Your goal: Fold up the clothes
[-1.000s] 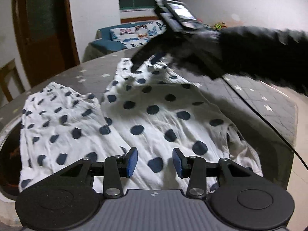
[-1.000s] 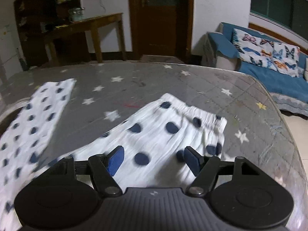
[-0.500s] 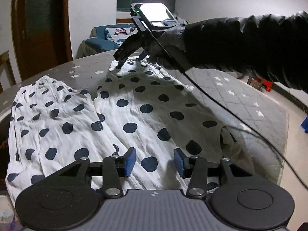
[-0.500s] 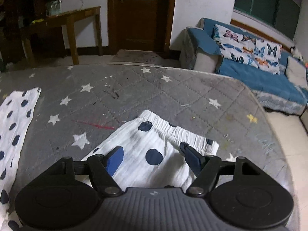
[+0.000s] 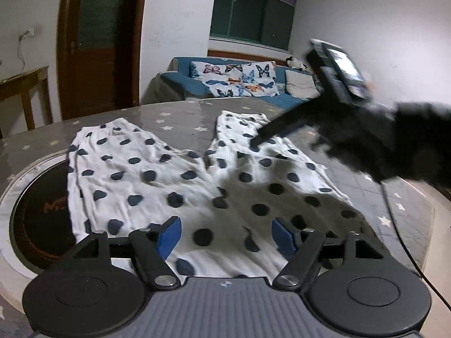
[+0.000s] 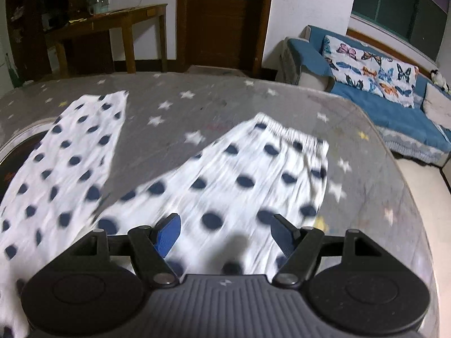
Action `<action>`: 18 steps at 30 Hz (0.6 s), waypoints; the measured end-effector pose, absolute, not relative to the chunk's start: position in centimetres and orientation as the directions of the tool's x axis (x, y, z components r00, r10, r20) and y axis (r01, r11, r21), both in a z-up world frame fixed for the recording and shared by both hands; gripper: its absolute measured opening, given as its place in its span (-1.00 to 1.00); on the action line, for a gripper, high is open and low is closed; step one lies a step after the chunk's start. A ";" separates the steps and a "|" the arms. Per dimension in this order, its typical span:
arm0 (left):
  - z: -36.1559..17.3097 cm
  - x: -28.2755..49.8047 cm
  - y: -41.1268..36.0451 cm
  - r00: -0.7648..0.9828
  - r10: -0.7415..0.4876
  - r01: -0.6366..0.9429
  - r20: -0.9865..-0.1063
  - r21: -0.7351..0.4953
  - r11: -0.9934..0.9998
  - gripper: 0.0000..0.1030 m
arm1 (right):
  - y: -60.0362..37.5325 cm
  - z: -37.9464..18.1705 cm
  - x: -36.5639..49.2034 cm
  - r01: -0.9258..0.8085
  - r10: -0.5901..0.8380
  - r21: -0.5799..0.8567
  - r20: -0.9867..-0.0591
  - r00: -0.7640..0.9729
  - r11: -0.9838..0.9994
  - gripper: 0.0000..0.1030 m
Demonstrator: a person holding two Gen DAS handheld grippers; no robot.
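White trousers with dark blue dots (image 5: 174, 174) lie spread on the grey star-patterned table (image 5: 183, 118), both legs running away from me in a V. My left gripper (image 5: 227, 235) hovers over the waist end, its jaws opening, nothing between the blue pads. In the right wrist view the same trousers (image 6: 225, 186) lie below my right gripper (image 6: 224, 233), which is open and empty above the right leg. The right gripper (image 5: 258, 140) also shows in the left wrist view, held by a dark-sleeved arm (image 5: 400, 140), its fingertips over that leg's far part.
A round black hotplate (image 5: 36, 214) is set into the table under the left leg's edge. A cable (image 5: 394, 219) trails from the right gripper across the table. A blue sofa (image 6: 380, 107) stands beyond the table, a wooden side table (image 6: 112, 19) by the door.
The left gripper's jaws have spread wider and it has pulled back from the cloth. The right gripper has drawn back along the right leg, so more of the leg and cuff shows.
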State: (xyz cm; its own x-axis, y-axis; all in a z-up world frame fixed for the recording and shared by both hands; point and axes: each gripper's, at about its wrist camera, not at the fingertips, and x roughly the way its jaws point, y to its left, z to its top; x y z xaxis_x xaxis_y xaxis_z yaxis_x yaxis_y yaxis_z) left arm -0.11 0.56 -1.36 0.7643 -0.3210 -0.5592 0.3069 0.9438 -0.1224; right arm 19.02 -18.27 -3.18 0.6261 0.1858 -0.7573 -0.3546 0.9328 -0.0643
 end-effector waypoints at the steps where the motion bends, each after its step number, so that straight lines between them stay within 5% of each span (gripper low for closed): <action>1: -1.5 0.1 0.9 0.765 -0.317 0.301 -0.561 -0.124 0.945 0.44 | -18.1 -3.2 18.5 -0.352 0.184 -0.062 -0.761 0.622 0.934 0.41; 18: -3.3 0.5 2.0 0.729 -0.371 0.322 -0.576 -0.189 0.928 0.44 | -17.4 -4.8 15.9 -0.302 0.143 -0.050 -0.798 0.586 0.952 0.43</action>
State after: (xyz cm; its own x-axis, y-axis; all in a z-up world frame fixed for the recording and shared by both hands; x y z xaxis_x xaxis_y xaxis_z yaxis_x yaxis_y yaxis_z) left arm 0.51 1.97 -3.27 0.7288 -0.3706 -0.5757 0.3222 0.9276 -0.1892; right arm 15.94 -17.39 -4.79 0.5857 0.1433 -0.7978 -0.3015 0.9521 -0.0503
